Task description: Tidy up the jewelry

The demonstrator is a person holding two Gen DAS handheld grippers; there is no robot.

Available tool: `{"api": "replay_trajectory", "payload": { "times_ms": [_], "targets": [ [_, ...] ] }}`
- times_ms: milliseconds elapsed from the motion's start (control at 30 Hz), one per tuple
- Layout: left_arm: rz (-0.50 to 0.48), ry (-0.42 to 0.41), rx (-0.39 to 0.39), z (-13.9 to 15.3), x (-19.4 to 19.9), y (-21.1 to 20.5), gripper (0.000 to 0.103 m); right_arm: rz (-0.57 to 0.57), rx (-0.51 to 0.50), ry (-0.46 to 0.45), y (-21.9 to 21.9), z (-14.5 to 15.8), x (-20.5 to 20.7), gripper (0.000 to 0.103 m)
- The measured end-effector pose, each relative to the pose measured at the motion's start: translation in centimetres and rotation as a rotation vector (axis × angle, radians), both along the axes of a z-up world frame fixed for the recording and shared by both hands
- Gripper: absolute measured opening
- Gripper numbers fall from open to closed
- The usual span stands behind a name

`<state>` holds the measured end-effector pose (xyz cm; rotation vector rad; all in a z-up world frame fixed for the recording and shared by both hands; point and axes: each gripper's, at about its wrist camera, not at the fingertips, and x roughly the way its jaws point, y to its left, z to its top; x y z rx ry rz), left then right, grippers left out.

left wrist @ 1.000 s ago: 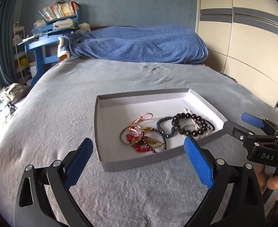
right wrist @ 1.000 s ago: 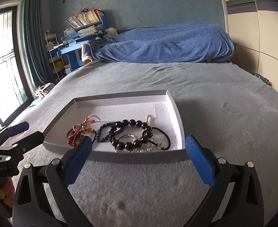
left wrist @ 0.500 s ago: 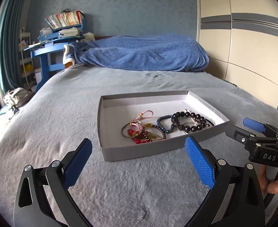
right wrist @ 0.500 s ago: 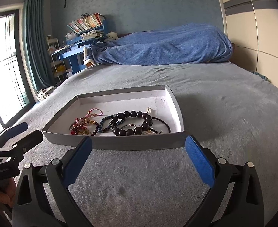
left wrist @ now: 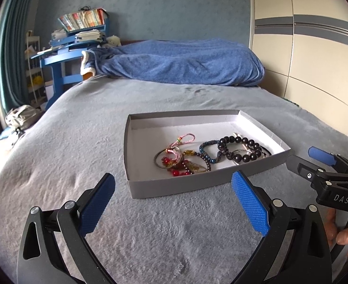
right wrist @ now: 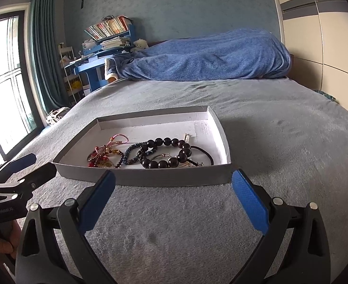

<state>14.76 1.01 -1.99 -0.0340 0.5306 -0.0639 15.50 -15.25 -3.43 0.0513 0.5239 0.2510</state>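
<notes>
A shallow grey cardboard tray [left wrist: 174, 187] [right wrist: 169, 179] lies on the grey bed cover. Inside it lie a dark round-bead bracelet [left wrist: 242, 157] [right wrist: 167, 163], a blue beaded bracelet [left wrist: 208, 152] [right wrist: 132, 155], a pink cord [left wrist: 185, 139] [right wrist: 119, 139], red and gold pieces [left wrist: 178, 168] [right wrist: 100, 162] and a black band [right wrist: 207, 156]. My left gripper [left wrist: 172, 200] is open and empty, short of the tray's near left wall. My right gripper [right wrist: 172, 200] is open and empty, short of the near wall; it also shows in the left wrist view [left wrist: 316, 163].
A rumpled blue blanket [left wrist: 181, 61] [right wrist: 209, 56] lies across the far end of the bed. A blue desk with books [left wrist: 79, 37] stands at the far left. Cream wardrobe doors [left wrist: 316, 54] run along the right. A window and green curtain [right wrist: 39, 47] are at left.
Both grippers have drawn back and lowered a little, so the tray sits farther ahead. Both stay open and empty. The jewelry has not moved.
</notes>
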Motion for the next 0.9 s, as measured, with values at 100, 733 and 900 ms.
{"api": "replay_trajectory", "payload": {
  "times_ms": [100, 733, 900],
  "targets": [
    [0.0, 0.0, 0.001, -0.11, 0.02, 0.03, 0.098, 0.002, -0.005, -0.001, 0.19, 0.02, -0.02, 0.097],
    [-0.001, 0.015, -0.001, -0.35, 0.15, 0.18, 0.098, 0.004, -0.007, 0.0, 0.2, -0.04, -0.03, 0.097],
    [0.0, 0.017, -0.002, -0.37, 0.2, 0.23, 0.098, 0.007, -0.01, 0.0, 0.33, -0.19, -0.04, 0.097]
  ]
}}
